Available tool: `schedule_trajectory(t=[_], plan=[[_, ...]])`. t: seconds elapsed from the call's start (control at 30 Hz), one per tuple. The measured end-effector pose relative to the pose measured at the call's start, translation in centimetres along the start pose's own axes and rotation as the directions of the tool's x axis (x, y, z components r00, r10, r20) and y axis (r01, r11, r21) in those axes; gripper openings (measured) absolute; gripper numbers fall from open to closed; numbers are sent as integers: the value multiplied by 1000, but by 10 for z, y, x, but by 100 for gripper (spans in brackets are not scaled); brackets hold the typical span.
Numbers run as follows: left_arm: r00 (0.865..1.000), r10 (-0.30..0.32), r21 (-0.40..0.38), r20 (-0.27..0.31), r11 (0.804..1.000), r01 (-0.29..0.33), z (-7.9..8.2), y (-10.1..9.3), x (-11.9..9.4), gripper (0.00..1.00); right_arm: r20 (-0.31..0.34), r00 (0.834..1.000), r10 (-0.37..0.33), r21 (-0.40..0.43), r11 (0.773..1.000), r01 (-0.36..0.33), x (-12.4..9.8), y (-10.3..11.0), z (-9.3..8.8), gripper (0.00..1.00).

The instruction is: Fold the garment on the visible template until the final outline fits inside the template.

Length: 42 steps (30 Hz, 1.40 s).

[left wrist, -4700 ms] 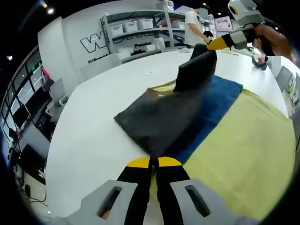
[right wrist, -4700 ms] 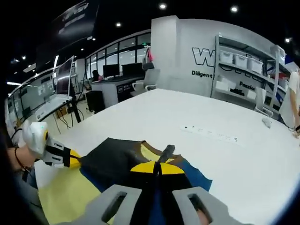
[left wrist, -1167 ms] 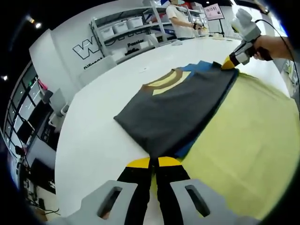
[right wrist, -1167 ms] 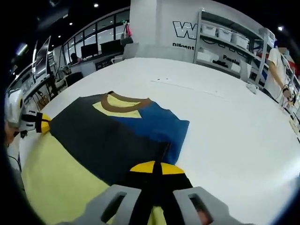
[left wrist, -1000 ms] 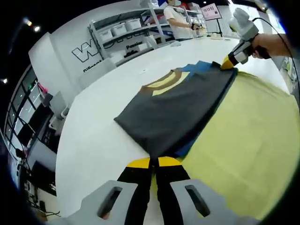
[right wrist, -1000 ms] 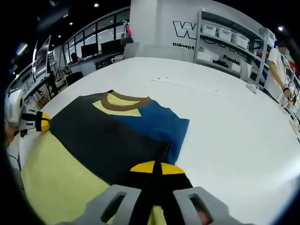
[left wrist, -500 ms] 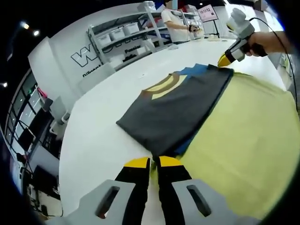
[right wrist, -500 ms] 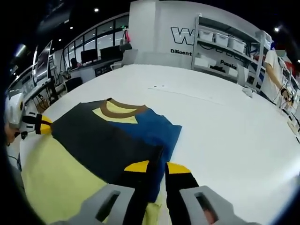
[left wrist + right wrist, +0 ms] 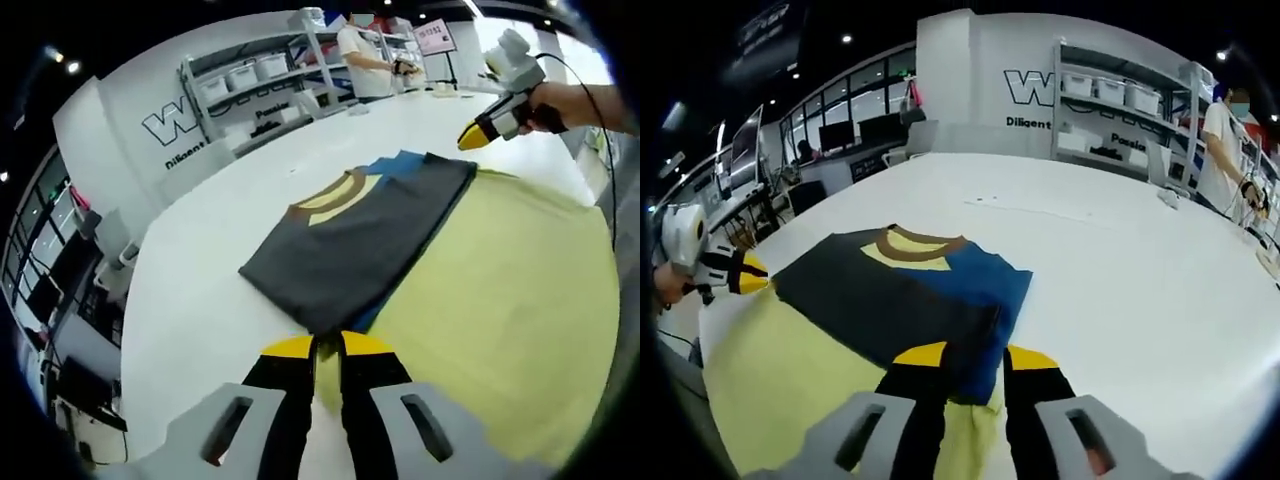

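Observation:
The folded garment (image 9: 350, 240), dark grey with a blue panel and a brown-edged yellow collar, lies flat on the pale yellow template (image 9: 500, 290). My left gripper (image 9: 326, 347) stands just short of its near corner, jaws slightly open and holding nothing. A hand holds my right gripper (image 9: 468, 140) raised off the far corner. In the right gripper view, my right gripper (image 9: 975, 357) is open over the edge of the garment (image 9: 900, 295), which rests on the template (image 9: 780, 370). The left gripper (image 9: 758, 274) sits beside the garment's left corner.
The white table (image 9: 200, 300) stretches wide around the template (image 9: 1140, 290). Shelves with bins (image 9: 260, 75) line the back wall (image 9: 1120, 110). A person (image 9: 360, 60) stands by them. Desks with monitors (image 9: 840, 135) are at the far left.
The garment half that the right gripper held up has been laid flat. Both grippers have since opened and drawn back a little from the garment's corners.

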State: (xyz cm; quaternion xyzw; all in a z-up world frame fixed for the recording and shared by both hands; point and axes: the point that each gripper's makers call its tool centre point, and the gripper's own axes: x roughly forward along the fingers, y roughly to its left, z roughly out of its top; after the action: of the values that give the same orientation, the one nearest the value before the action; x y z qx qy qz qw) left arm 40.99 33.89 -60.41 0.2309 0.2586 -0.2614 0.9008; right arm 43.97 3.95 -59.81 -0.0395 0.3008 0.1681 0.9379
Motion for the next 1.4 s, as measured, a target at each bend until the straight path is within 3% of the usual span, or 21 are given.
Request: schedule_trajectory(t=[0.2, 0.53, 0.67, 1.1, 1.27, 1.4], plan=[[1000, -11, 31, 9, 999, 10, 8, -9, -9, 5, -13, 1000, 24, -4, 1000, -24, -11, 8, -10, 15], [999, -49, 38, 4, 998, 49, 1, -19, -22, 6, -43, 994, 101, -18, 995, -102, -27, 28, -22, 17], [995, -103, 19, 5, 994, 103, -1, -29, -27, 5, -65, 992, 110, -31, 993, -112, -33, 32, -31, 20], [986, -161, 48, -45, 985, 163, -23, -45, -46, 5, -132, 978, 161, -75, 982, -172, -54, 36, -53, 22], [977, -197, 34, -83, 979, 201, -34, -53, -53, 7, -165, 965, 206, -97, 970, -223, -63, 44, -63, 22], [971, -225, 47, -79, 972, 229, -36, -59, -59, 10, -205, 953, 223, -133, 958, -252, -69, 48, -74, 24]])
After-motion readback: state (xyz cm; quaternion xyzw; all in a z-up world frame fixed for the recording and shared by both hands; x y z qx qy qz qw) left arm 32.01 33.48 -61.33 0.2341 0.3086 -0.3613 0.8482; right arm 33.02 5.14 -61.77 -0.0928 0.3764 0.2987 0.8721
